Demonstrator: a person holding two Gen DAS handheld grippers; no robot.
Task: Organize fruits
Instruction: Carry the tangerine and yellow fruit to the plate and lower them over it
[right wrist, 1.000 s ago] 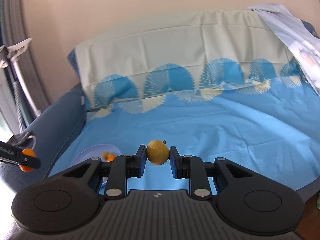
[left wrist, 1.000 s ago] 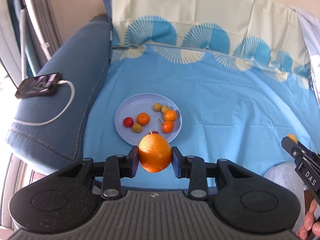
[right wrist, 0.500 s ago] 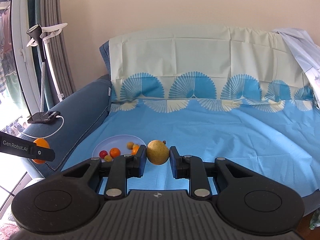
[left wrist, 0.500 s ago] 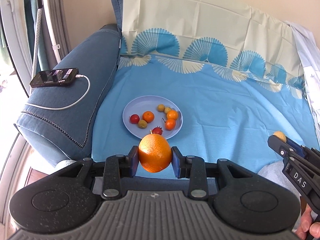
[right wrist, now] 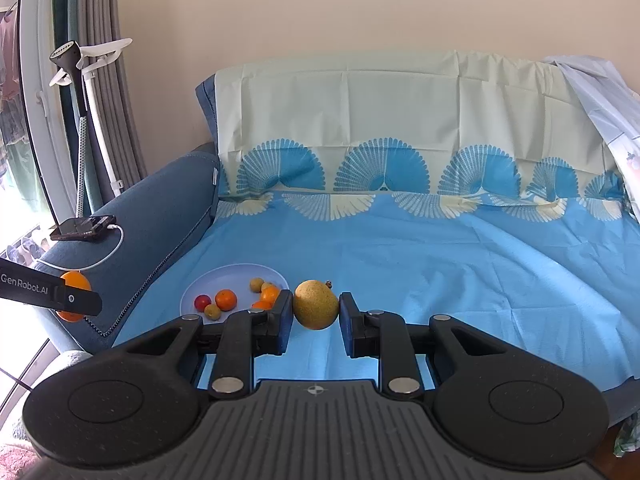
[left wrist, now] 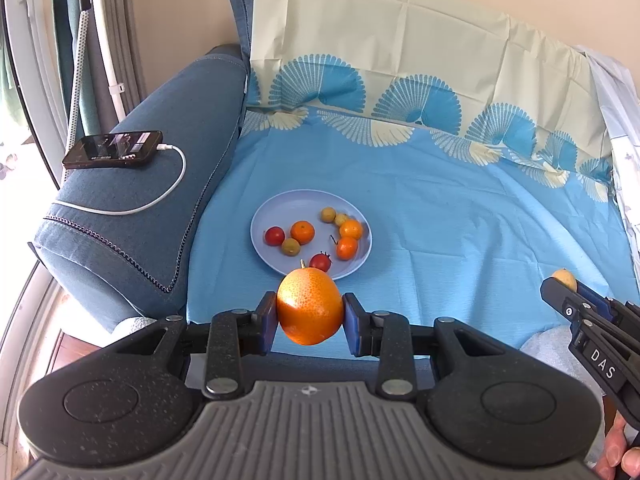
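My left gripper (left wrist: 309,317) is shut on a large orange (left wrist: 309,306), held in the air just in front of the pale blue plate (left wrist: 272,216). The plate lies on the blue sheet and holds several small fruits: tangerines, red ones and yellow-green ones. My right gripper (right wrist: 315,312) is shut on a yellow-brown pear (right wrist: 316,305), held to the right of the plate (right wrist: 236,274). The right gripper also shows at the right edge of the left wrist view (left wrist: 560,286). The left gripper with the orange shows at the left of the right wrist view (right wrist: 74,296).
The sofa seat is covered by a blue sheet (left wrist: 460,216). A phone (left wrist: 114,149) on a white charging cable lies on the dark blue armrest (left wrist: 132,216) at the left. A white stand (right wrist: 86,120) and curtains stand beyond the armrest.
Both grippers have drawn back and risen from the seat with their fruits still held. The plate now sits farther off in both views.
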